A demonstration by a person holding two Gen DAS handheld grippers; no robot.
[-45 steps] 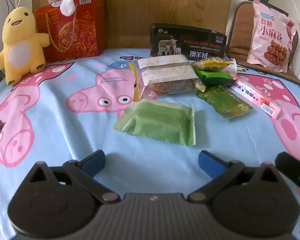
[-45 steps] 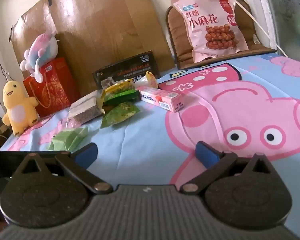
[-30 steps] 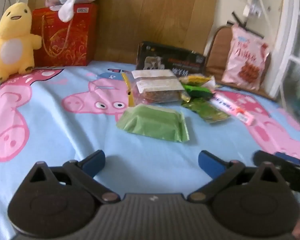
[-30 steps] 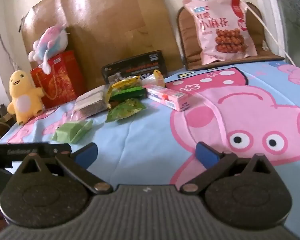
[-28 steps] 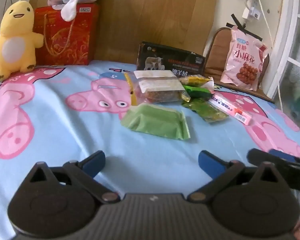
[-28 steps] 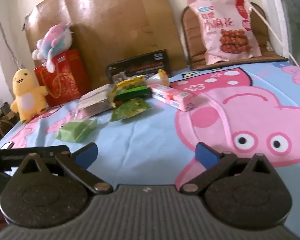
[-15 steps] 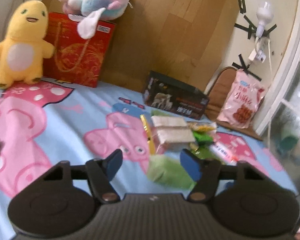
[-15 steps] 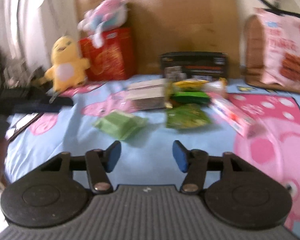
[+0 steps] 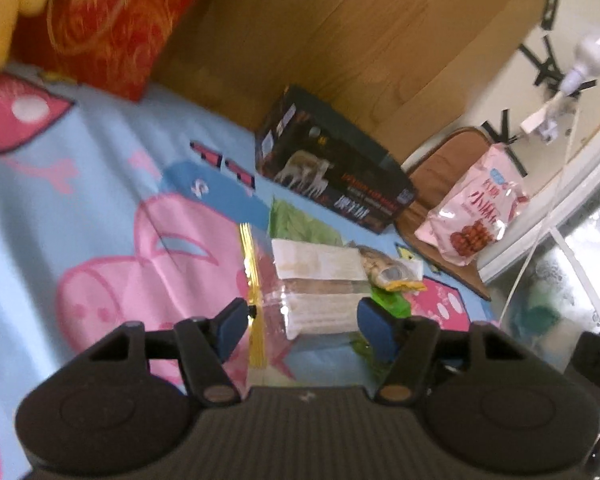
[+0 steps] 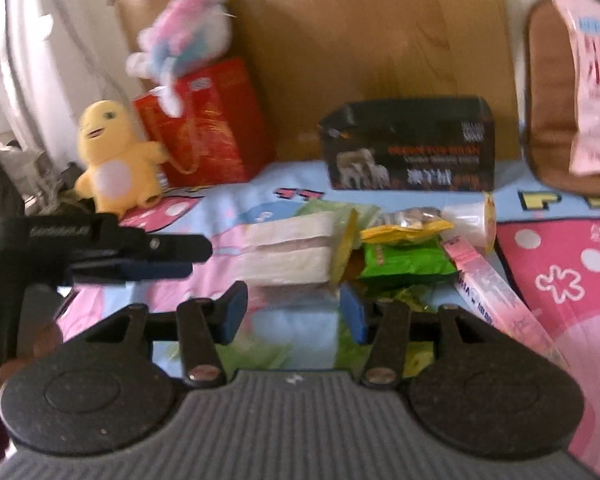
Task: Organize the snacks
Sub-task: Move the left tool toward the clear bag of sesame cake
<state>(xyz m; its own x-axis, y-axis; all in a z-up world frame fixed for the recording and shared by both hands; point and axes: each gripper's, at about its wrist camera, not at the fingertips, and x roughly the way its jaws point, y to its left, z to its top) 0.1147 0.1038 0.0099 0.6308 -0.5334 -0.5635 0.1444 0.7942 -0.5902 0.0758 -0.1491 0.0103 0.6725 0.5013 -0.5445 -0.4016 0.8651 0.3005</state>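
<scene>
The snack pile lies on the cartoon-pig bedsheet. A clear zip bag with white labels lies just ahead of my left gripper. Its jaws are closing, half narrowed, and the pads press on nothing. From the side, the left gripper stops short of the bag's left end. My right gripper is open, half narrowed, low over the sheet in front of the same bag. A blurred light green pack shows under its fingers. Beside the bag lie a green packet, a yellow packet and a pink box.
A black carton stands behind the pile against a wooden board. A pink snack bag leans on a brown cushion at the right. A red gift bag, a yellow plush and a pastel plush stand at the back left.
Both grippers' jaws have narrowed from wide open to about half. Both have moved forward toward the snack pile, and the left view has rolled.
</scene>
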